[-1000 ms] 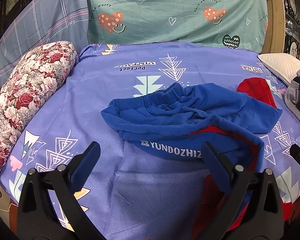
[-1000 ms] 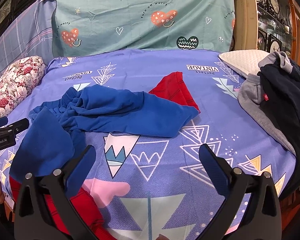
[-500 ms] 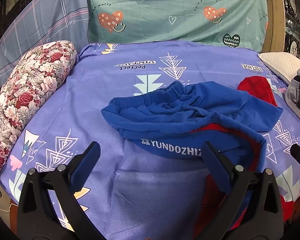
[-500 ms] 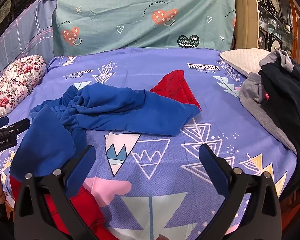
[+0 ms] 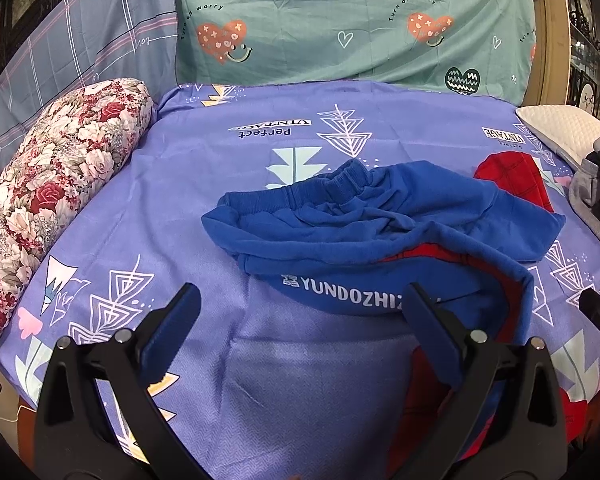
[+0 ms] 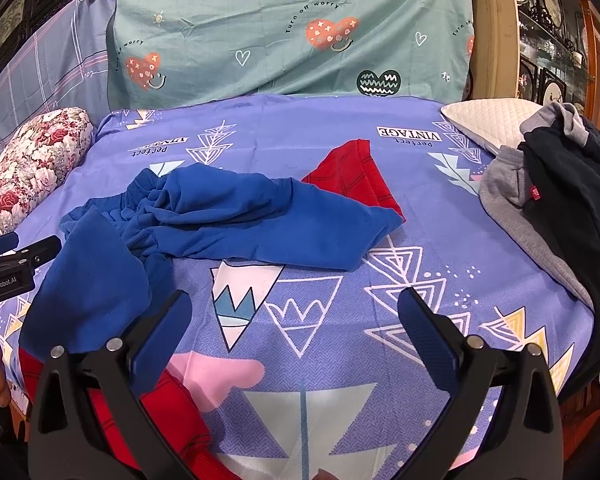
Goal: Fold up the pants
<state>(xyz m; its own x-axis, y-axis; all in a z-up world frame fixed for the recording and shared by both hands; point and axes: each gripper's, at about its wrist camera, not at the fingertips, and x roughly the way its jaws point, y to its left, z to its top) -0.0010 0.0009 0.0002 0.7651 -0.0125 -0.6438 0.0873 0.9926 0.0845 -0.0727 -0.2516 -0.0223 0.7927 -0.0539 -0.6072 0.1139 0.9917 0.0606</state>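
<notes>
Blue pants [image 5: 372,232] with red leg ends lie crumpled on the purple bedsheet [image 5: 228,184]; white lettering shows on one fold. In the right wrist view the pants [image 6: 236,220] spread across the left and middle, one red end [image 6: 352,176] pointing away, another red end [image 6: 160,416] at the near edge. My left gripper [image 5: 300,320] is open and empty, hovering just before the lettered fold. My right gripper [image 6: 296,324] is open and empty above bare sheet, right of the near leg. The left gripper also shows at the left edge of the right wrist view [image 6: 16,264].
A floral bolster [image 5: 56,200] lies along the left side. A white pillow [image 6: 496,120] and a heap of grey and dark clothes [image 6: 560,192] sit at the right. A green heart-print cloth [image 5: 356,20] hangs behind the bed.
Almost nothing: both views shift very slightly; the pants lie as before and both grippers stay open.
</notes>
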